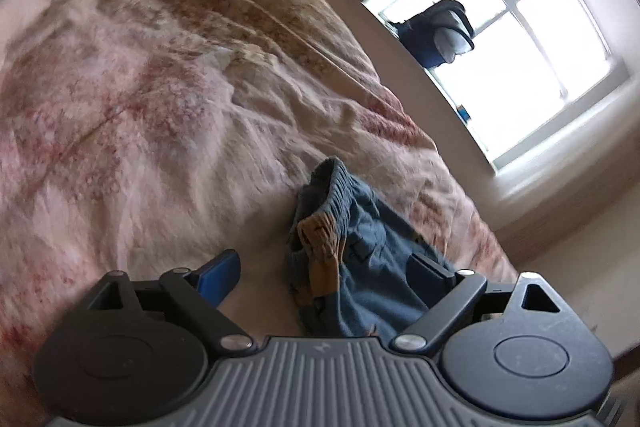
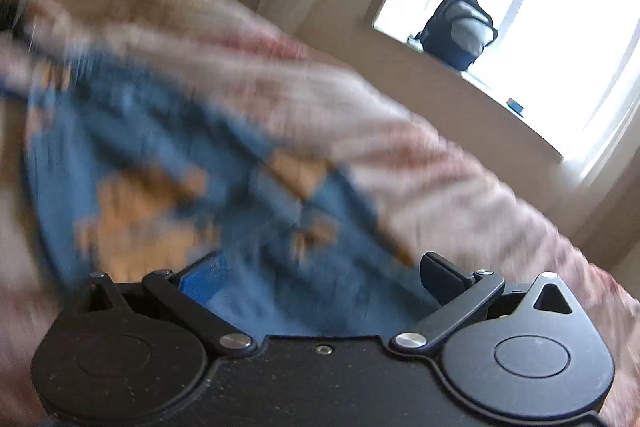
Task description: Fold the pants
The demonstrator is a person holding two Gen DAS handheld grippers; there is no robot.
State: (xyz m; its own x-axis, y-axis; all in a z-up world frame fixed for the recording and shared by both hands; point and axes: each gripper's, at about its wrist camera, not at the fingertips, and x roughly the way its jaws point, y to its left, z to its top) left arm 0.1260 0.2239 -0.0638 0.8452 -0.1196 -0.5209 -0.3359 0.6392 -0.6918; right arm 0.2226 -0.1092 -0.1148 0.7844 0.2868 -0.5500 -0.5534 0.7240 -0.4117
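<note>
The left tool (image 1: 326, 267) is spread wide and holds nothing; the pants (image 1: 360, 251), a crumpled blue heap with tan patches, lie on the bed (image 1: 140, 107) near its window-side edge, ahead and toward that tool's right finger. The right tool (image 2: 320, 275), also wide open and empty, sits directly over the cloth, so it looks the nearer; blur hides the pants' long axis.

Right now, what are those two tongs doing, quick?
Left tongs: open, holding nothing, above the crumpled blue denim pants.
Right tongs: open, holding nothing, over the pants.
</note>
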